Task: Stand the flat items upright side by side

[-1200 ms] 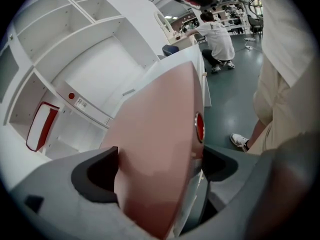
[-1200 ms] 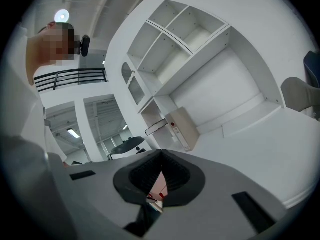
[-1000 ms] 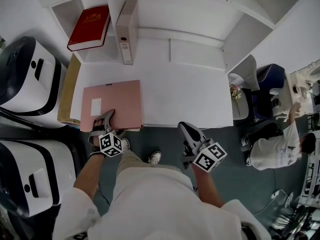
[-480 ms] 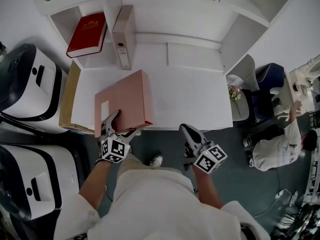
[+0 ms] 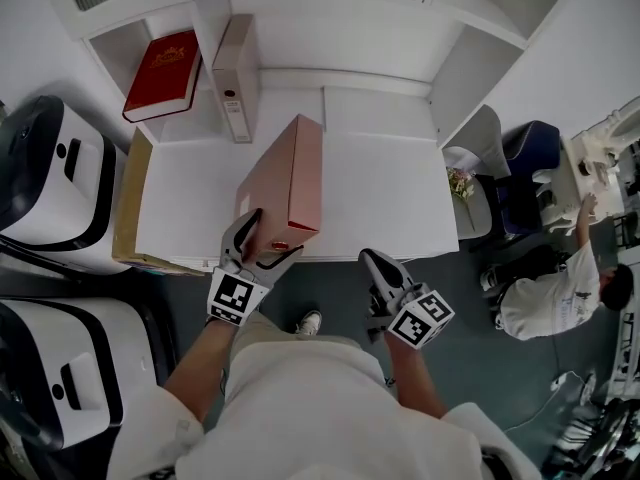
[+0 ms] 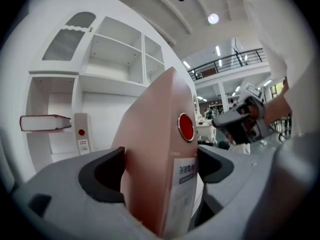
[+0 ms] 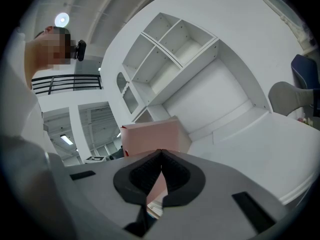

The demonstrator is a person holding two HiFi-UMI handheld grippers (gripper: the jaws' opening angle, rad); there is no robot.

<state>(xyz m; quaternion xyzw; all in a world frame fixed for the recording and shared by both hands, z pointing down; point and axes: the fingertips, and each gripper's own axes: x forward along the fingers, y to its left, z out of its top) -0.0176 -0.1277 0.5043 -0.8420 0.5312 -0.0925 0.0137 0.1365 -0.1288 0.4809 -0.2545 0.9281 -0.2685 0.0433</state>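
Tipping upward from lying flat a second ago, the pink binder (image 5: 290, 183) is now raised on edge over the desk (image 5: 390, 203), in front of the grey binder (image 5: 236, 78). The left gripper (image 5: 265, 246) clamps its spine end, its jaws having just been closing. The right gripper (image 5: 378, 268) is pinched together, empty. The cubby (image 5: 112, 43) beside the grey binder holds a red book (image 5: 160, 63). The pink binder's lower edge is hidden behind the jaws.

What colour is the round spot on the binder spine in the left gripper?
The spot is red, on a pink binder; clearest in left gripper view.
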